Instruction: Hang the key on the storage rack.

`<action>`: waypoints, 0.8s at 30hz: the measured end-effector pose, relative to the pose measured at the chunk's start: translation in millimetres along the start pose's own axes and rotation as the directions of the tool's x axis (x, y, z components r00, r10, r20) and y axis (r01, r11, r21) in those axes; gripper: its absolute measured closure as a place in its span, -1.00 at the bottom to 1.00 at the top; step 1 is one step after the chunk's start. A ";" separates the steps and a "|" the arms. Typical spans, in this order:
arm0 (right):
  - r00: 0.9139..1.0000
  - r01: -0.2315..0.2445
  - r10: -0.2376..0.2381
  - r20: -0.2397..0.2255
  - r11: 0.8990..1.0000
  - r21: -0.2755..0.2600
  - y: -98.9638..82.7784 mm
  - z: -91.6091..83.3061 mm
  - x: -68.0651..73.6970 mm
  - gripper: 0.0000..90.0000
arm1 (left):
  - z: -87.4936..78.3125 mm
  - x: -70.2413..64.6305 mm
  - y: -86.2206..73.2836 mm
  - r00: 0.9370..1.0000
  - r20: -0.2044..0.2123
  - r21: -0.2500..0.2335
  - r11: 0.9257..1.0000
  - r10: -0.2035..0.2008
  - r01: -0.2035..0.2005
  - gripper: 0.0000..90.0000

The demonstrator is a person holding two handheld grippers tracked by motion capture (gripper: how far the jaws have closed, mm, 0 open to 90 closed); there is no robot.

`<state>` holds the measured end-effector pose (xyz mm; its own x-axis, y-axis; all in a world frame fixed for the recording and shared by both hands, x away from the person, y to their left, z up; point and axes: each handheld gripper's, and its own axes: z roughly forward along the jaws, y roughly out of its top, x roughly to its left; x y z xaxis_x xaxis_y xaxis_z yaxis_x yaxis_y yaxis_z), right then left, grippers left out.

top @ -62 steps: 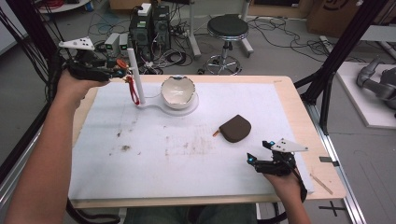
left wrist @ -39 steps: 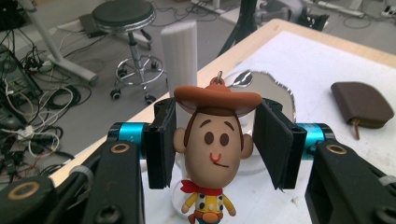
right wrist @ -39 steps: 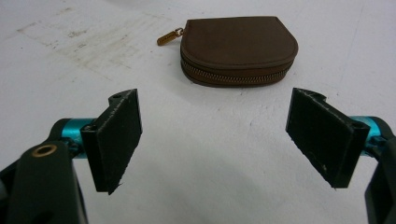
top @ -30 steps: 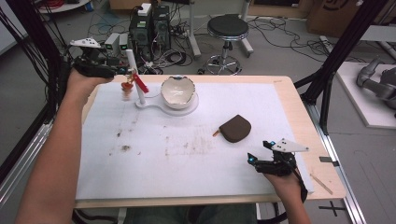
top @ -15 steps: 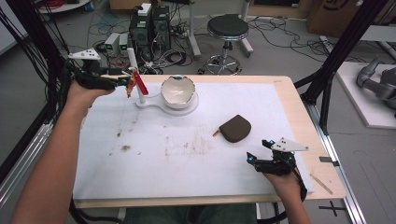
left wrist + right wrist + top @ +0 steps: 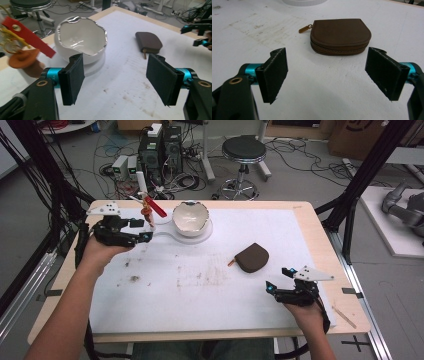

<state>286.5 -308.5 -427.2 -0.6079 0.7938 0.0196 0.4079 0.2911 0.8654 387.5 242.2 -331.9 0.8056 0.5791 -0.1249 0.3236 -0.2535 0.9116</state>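
A bunch of keys with a red tag [image 6: 155, 210] and a brown leather fob hangs beside a white post [image 6: 141, 181] at the table's far left. In the left gripper view the red tag [image 6: 27, 36] and the fob [image 6: 23, 57] sit at the left, just beyond the left jaw. My left gripper [image 6: 145, 231] [image 6: 117, 80] is open and empty, close in front of the keys. A brown zip pouch [image 6: 252, 257] [image 6: 340, 36] lies right of centre. My right gripper [image 6: 272, 289] [image 6: 329, 75] rests open a short way in front of the pouch, not touching it.
A white bowl with a silver wavy rim [image 6: 190, 217] [image 6: 81, 35] stands on a white base [image 6: 202, 236] next to the keys. A stained white mat [image 6: 200, 290] covers the wooden table [image 6: 320, 235]. A thin wooden stick [image 6: 344, 316] lies at the right edge.
My left gripper has dropped from beside the post toward the table and drawn back a little. The keys with the red tag have swung right and now hang by the post. The right gripper stayed put.
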 end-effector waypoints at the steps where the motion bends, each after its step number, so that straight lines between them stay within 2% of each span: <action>1: 1.000 0.007 -0.007 -0.001 1.000 0.001 0.0 0.8 -0.2 -0.59 | -0.1 -3.3 -2.7 1.000 0.003 -0.005 1.000 0.000 0.000 -0.32; 5: 1.000 0.013 -0.013 -0.005 1.000 0.007 1.0 3.0 1.3 -0.59 | -0.3 -14.5 -15.2 1.000 0.013 -0.024 1.000 -0.001 0.001 -0.34; 10: 1.000 0.019 -0.019 -0.006 1.000 0.006 2.1 4.4 1.5 -0.59 | 2.7 -22.3 -30.8 1.000 0.025 -0.039 0.999 -0.012 0.013 -0.42; 15: 1.000 0.016 -0.016 -0.002 1.000 0.005 2.3 4.5 0.4 -0.59 | 7.0 -27.3 -43.8 0.999 0.050 -0.028 1.000 -0.011 0.013 -0.44; 19: 1.000 0.016 -0.016 -0.003 1.000 0.006 2.1 5.0 -0.3 -0.59 | 8.2 -31.1 -56.8 0.997 0.074 -0.032 0.999 -0.028 0.031 -0.46; 21: 1.000 0.012 -0.012 -0.001 1.000 0.008 1.5 5.4 -0.6 -0.59 | 8.3 -32.1 -63.0 0.997 0.069 -0.028 0.999 -0.033 0.035 -0.46; 24: 1.000 0.010 -0.010 0.002 1.000 0.009 2.2 6.3 -2.0 -0.59 | 6.4 -32.7 -70.4 0.999 0.036 -0.029 0.999 -0.033 0.034 -0.50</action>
<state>293.0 -306.1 -428.5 -0.6109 0.7916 0.0102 0.4077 0.3035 0.8612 341.5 236.2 -394.5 0.8117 0.5590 -0.1694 0.3369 -0.2112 0.9176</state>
